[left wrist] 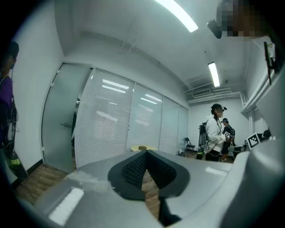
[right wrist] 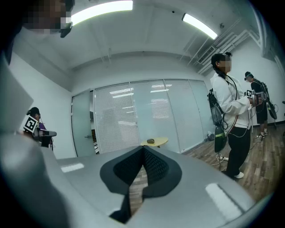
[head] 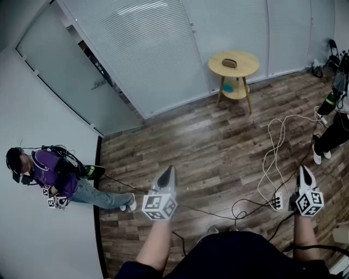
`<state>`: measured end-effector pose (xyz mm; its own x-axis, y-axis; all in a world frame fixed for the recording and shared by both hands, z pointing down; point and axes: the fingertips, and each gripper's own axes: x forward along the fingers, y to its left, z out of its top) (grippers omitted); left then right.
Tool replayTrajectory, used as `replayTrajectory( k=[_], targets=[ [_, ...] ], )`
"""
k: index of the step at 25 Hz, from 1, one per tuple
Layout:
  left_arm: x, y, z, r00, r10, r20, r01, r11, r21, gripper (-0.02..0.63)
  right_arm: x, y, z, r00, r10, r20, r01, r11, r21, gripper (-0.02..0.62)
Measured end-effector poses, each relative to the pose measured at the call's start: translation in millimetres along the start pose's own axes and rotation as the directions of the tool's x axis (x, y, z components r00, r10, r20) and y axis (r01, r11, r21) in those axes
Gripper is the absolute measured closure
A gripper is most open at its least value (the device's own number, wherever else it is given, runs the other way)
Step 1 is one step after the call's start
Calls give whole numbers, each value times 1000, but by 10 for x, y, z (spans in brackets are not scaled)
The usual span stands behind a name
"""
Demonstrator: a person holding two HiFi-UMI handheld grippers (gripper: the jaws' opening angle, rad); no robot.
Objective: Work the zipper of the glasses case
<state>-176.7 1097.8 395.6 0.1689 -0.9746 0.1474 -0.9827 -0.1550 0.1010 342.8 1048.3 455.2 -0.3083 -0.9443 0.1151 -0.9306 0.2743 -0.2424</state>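
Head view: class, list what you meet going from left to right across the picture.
Person in purple → left claw → round yellow table → white power strip → right claw.

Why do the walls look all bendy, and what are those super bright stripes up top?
Head view: the wide lens bows the blinds and the wooden floor; light is even, shadows faint. Left gripper view: dark rounded corners, a ceiling lamp glares white, the shut left claw looms close. Right gripper view: same bending, a long lamp glares, the shut right claw fills the bottom.
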Motion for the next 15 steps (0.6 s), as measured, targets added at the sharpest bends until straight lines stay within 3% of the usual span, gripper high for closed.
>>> replayTrajectory(
  k=[11, 15],
  targets=[
    [183, -170, -72, 999, 41, 8, -41, 999, -12, 604, 290, -146, -11, 997, 80, -3, -80, 996, -30, 591],
    [292, -218, -215, 999, 42, -28, -43, 999, -18, 605, 369, -187, -163, 996, 84, -33, -84, 996, -17, 589]
  ],
)
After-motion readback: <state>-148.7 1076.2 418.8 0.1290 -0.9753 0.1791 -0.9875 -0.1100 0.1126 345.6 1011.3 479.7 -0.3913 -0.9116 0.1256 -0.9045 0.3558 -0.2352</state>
